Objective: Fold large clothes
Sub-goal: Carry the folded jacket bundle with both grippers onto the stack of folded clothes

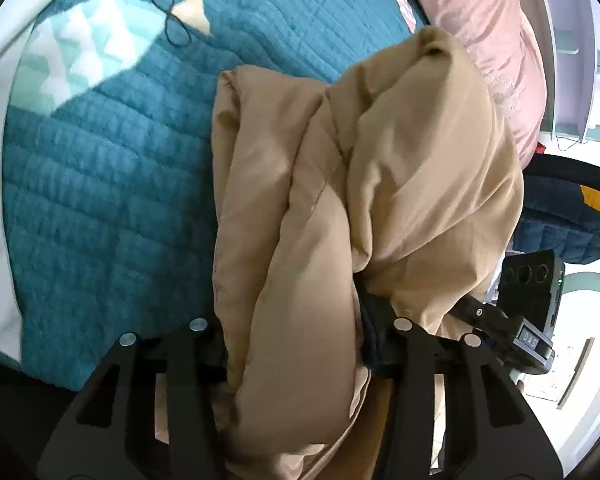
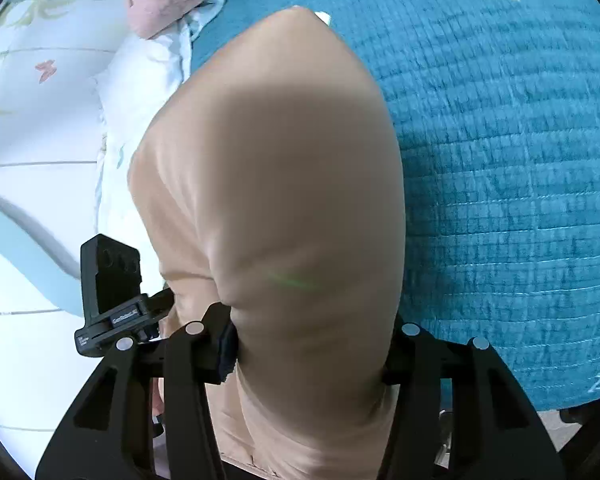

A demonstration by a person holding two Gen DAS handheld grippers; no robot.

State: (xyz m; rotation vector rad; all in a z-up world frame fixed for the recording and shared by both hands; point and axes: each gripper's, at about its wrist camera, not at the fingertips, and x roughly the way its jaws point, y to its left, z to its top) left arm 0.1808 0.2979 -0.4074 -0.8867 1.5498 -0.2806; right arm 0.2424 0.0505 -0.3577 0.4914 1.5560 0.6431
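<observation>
A large tan garment (image 1: 380, 168) lies bunched in thick folds on the teal quilted bedspread (image 1: 100, 184). In the left wrist view my left gripper (image 1: 296, 352) is shut on a thick roll of it, and cloth hides the pads. My right gripper (image 1: 528, 320) shows at the right edge, tucked under the same heap. From the right wrist view the tan garment (image 2: 276, 184) bulges up as a smooth padded hump. There my right gripper (image 2: 308, 360) is shut on its near end. One dark pad (image 2: 226, 354) presses into the cloth.
A pink pillow (image 1: 484, 28) lies beyond the garment, with a white sheet (image 2: 140, 80) beside it. A thin black loop (image 1: 172, 20) rests on the bedspread (image 2: 500, 160). A dark blue and yellow quilted item (image 1: 572, 220) sits at the right. Pale tiled floor (image 2: 28, 184) runs along the bed's edge.
</observation>
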